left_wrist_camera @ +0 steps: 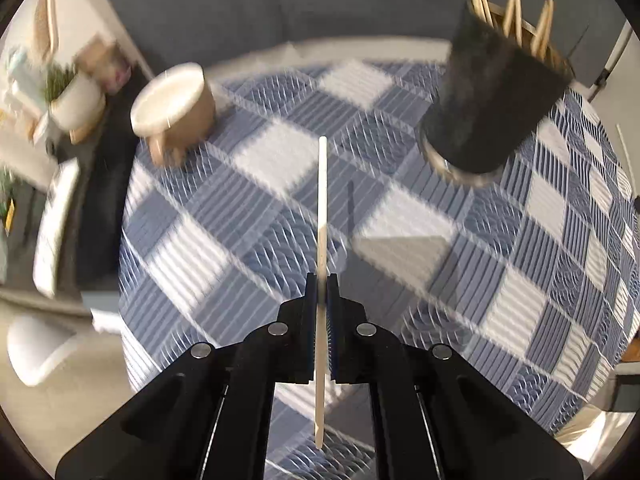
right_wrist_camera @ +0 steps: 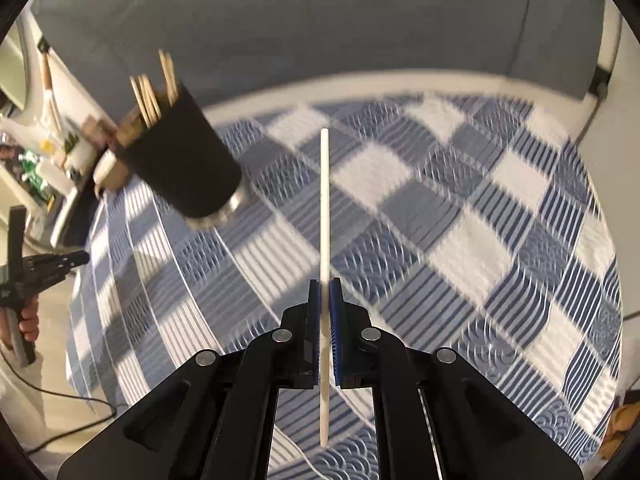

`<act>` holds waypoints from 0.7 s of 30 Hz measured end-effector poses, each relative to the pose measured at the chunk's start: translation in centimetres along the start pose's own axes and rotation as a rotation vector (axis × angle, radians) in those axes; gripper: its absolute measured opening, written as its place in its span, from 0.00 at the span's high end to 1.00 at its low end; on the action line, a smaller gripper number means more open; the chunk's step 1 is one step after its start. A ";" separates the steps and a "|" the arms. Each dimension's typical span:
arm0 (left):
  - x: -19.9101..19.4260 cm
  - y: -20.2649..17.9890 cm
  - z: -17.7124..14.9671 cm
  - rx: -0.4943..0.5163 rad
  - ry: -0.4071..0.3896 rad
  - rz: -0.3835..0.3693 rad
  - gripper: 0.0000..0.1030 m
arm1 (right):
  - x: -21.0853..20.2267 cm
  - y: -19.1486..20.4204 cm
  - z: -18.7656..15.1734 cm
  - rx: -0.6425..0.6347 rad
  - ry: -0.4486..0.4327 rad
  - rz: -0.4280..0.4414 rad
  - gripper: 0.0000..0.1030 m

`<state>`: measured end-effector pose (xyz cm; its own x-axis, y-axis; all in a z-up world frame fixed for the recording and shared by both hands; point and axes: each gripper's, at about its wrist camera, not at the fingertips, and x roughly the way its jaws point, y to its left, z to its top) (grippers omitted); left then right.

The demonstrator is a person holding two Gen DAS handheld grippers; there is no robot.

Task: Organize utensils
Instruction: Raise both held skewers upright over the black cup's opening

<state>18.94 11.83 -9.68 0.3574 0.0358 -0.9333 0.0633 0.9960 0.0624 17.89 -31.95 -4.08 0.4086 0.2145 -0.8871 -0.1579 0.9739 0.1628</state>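
Each hand's gripper, left (left_wrist_camera: 321, 280) and right (right_wrist_camera: 325, 286), has its jaws clenched on a thin white chopstick (left_wrist_camera: 322, 200); pinched so narrowly, either could pivot and miss the dark holder (left_wrist_camera: 492, 104) near the counter's (left_wrist_camera: 520, 280) far edge.

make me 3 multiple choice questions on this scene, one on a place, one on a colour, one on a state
1. In the left wrist view, where is the black holder relative to the tan mug?
A. right of it
B. left of it
C. inside it

2. What colours is the tablecloth?
A. red and green
B. blue and white
C. plain yellow

3. What are the left tongs doing?
A. open, empty
B. shut on a white stick
C. shut on the mug

Answers: 1 A, holder stands far right of the mug; 2 B, checked blue and white; 3 B, pads pinch the stick.
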 end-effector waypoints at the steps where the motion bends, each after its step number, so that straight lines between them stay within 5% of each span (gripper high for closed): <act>1: -0.1 0.2 0.9 0.007 -0.015 0.005 0.95 | -0.2 0.5 0.7 -0.005 -0.018 -0.003 0.96; 12: -5.3 -1.3 11.0 0.015 -0.274 -0.132 0.95 | -1.1 6.7 9.3 -0.130 -0.247 0.090 0.96; 21: -8.6 -4.2 14.3 -0.063 -0.429 -0.270 0.95 | 0.0 11.5 15.0 -0.232 -0.345 0.271 0.95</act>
<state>28.92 6.20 3.17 0.6871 -0.2472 -0.6832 0.1545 0.9686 -0.1950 29.54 -19.61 4.28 0.5932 0.5074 -0.6250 -0.4794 0.8463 0.2322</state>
